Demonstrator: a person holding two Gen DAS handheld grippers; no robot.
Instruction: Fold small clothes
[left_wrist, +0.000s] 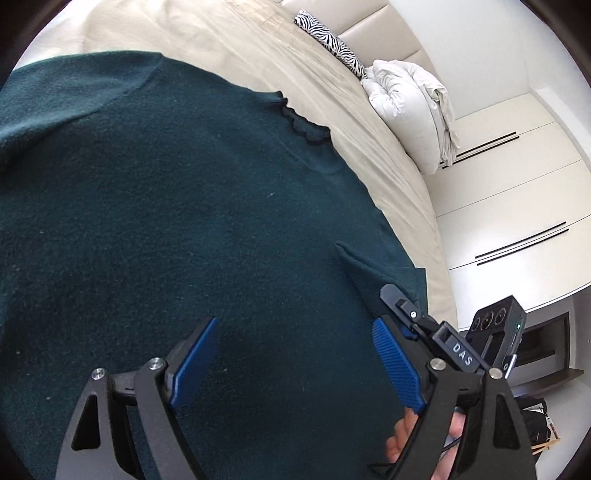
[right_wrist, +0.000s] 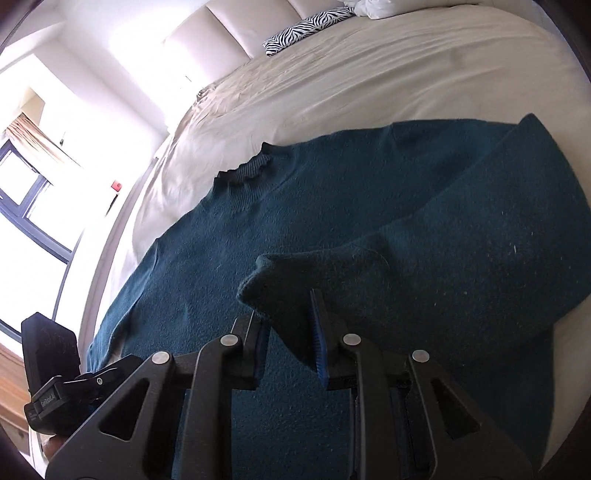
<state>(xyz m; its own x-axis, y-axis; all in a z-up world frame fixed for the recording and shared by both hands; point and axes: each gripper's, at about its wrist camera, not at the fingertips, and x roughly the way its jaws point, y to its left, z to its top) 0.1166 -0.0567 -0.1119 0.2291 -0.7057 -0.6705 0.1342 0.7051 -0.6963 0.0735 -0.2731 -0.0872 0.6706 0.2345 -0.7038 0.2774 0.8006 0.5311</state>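
A dark green sweater (left_wrist: 166, 206) lies spread on the bed (left_wrist: 258, 48), collar (right_wrist: 245, 170) toward the headboard (right_wrist: 229, 26). The left gripper (left_wrist: 291, 354) hangs over the sweater with its blue pads spread wide, holding nothing. The right gripper (right_wrist: 290, 332) pinches a sleeve cuff (right_wrist: 291, 280), folded across the body. A zebra pillow (right_wrist: 308, 27) and white duvet (left_wrist: 410, 107) sit by the headboard.

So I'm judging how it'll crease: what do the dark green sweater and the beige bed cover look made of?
Dark green sweater: apparently a soft matte knit, perhaps wool; fuzzy nap, lint specks, ribbed collar. Beige bed cover: smooth woven cloth, likely cotton, with fine wrinkles.
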